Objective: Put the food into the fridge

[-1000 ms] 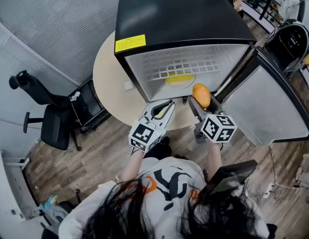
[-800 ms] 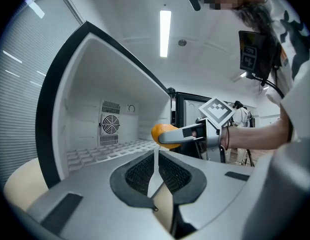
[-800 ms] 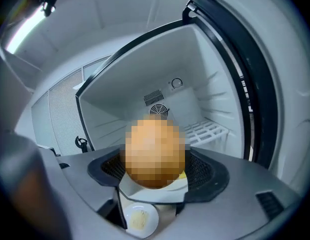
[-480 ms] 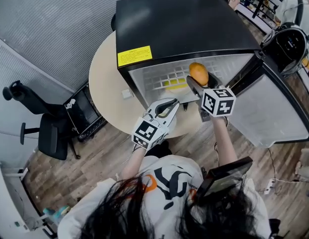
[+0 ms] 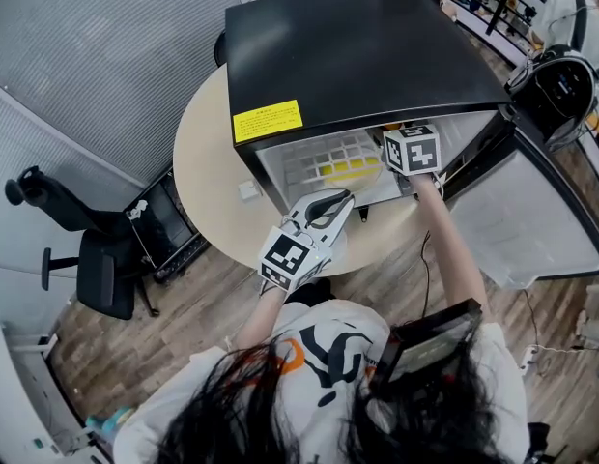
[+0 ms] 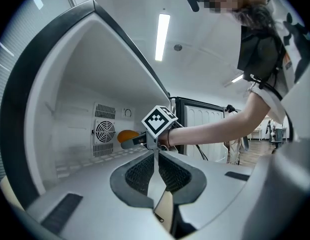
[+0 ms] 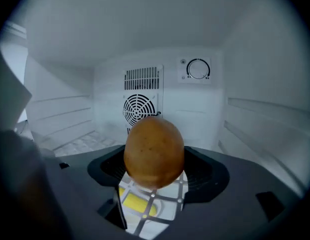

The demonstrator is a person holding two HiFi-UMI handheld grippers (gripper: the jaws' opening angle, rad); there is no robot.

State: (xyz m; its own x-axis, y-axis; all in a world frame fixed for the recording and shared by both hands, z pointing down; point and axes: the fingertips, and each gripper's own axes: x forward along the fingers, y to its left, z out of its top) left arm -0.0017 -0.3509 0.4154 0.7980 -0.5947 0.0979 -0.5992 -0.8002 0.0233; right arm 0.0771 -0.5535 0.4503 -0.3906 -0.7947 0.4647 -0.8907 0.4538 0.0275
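Observation:
An orange-brown round fruit [image 7: 154, 151] sits between the jaws of my right gripper [image 7: 155, 160], which is shut on it inside the white fridge cavity, above the wire shelf [image 7: 157, 201]. A yellow food item [image 7: 137, 204] lies below the shelf bars. In the head view only the right gripper's marker cube [image 5: 412, 150] shows at the mouth of the black-topped fridge [image 5: 348, 46]; its jaws are hidden under the top. My left gripper [image 5: 340, 199] hangs shut and empty in front of the fridge. From the left gripper [image 6: 156, 156] view, the fruit [image 6: 126, 135] is inside.
The fridge door [image 5: 517, 206] stands open to the right. The fridge rests on a round beige table [image 5: 205, 153]. A fan grille [image 7: 141, 106] and a dial [image 7: 198, 69] are on the back wall. An office chair [image 5: 92, 254] stands at the left.
My right gripper has carried the fruit forward from outside the opening into the fridge cavity. The left gripper has stayed about where it was, still shut.

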